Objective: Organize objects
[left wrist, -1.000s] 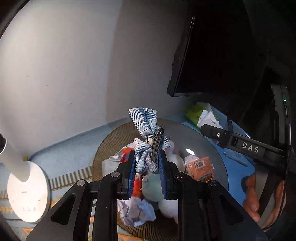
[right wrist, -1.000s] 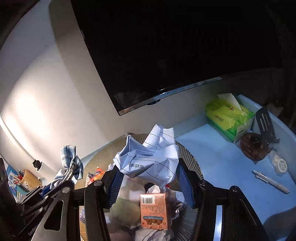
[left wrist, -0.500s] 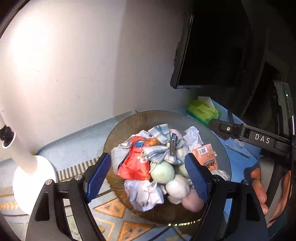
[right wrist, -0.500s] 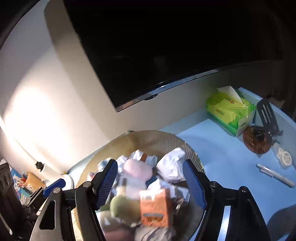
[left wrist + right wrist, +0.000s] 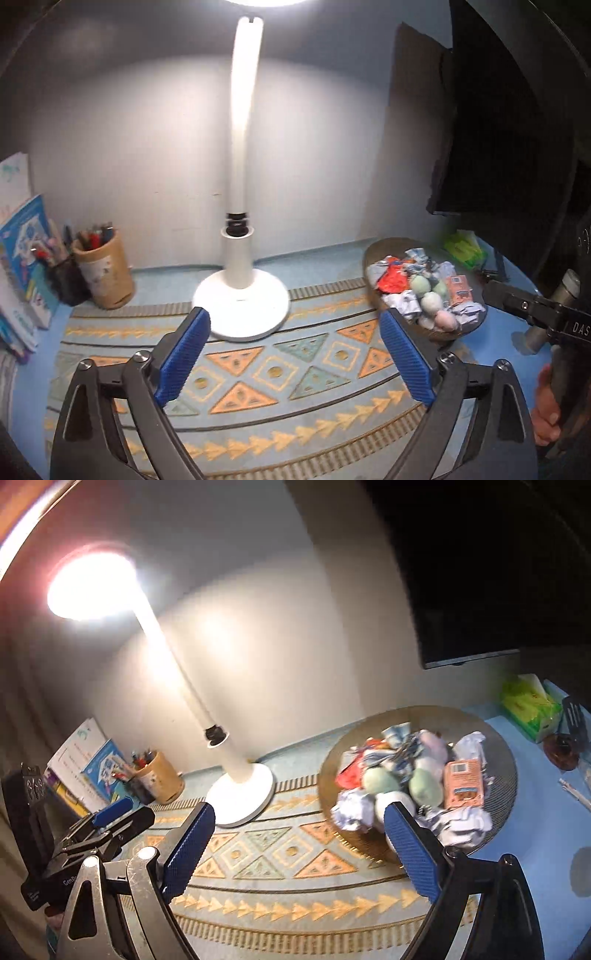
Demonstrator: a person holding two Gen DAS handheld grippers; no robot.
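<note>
A round woven basket stands to the right on the blue desk, piled with small things. In it lie a plaid cloth, crumpled paper, an orange box and pale balls. My left gripper hovers over the patterned mat, left of the basket; its jaws are opening with nothing between them. My right gripper is drawn back from the basket's near rim, jaws also opening and holding nothing.
A lit white desk lamp stands on the patterned mat. A pen cup and books sit at the left. A dark monitor, a green tissue pack and a black spatula are at the right.
The left gripper let go of the plaid cloth and the right let go of the crumpled paper; both now lie in the basket. Both grippers opened wide and drew back leftward.
</note>
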